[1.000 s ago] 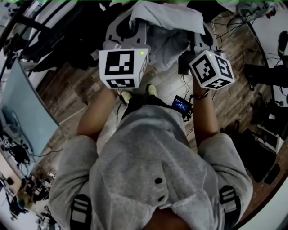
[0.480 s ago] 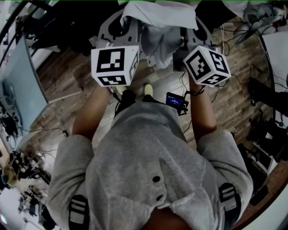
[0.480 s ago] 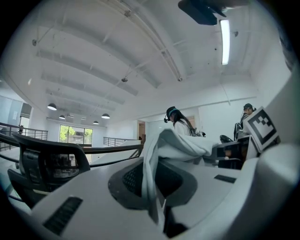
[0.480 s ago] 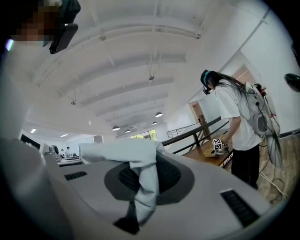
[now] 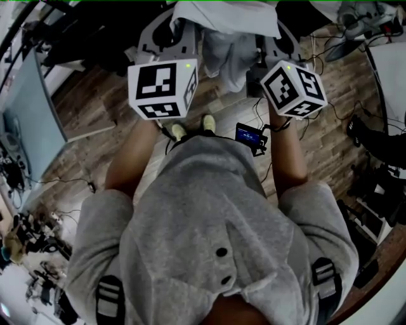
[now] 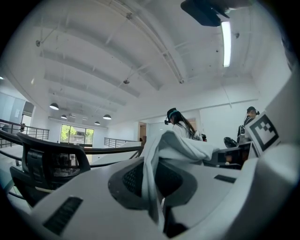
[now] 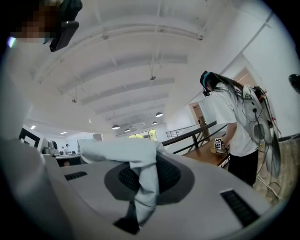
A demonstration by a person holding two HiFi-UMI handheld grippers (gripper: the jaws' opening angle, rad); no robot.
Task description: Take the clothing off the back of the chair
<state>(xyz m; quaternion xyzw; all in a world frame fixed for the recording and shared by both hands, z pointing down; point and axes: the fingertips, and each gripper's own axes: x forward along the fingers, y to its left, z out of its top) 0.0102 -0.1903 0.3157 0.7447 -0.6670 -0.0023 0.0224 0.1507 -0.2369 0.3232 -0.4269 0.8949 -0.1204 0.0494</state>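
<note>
My left gripper point(image 6: 154, 197) and right gripper point(image 7: 140, 199) are each clamped nearly closed on a fold of the pale clothing point(image 5: 222, 16), which hangs slung between their tips, sagging below the jaws

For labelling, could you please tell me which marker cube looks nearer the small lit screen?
The right claw's cube; in the head view the screen lies just below it, the left claw's cube farther away.

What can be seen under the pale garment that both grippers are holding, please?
Under the pale garment, pinched by the left gripper and right gripper, the head view shows wooden floor. Whatever lies directly beneath its folds is covered.
</note>
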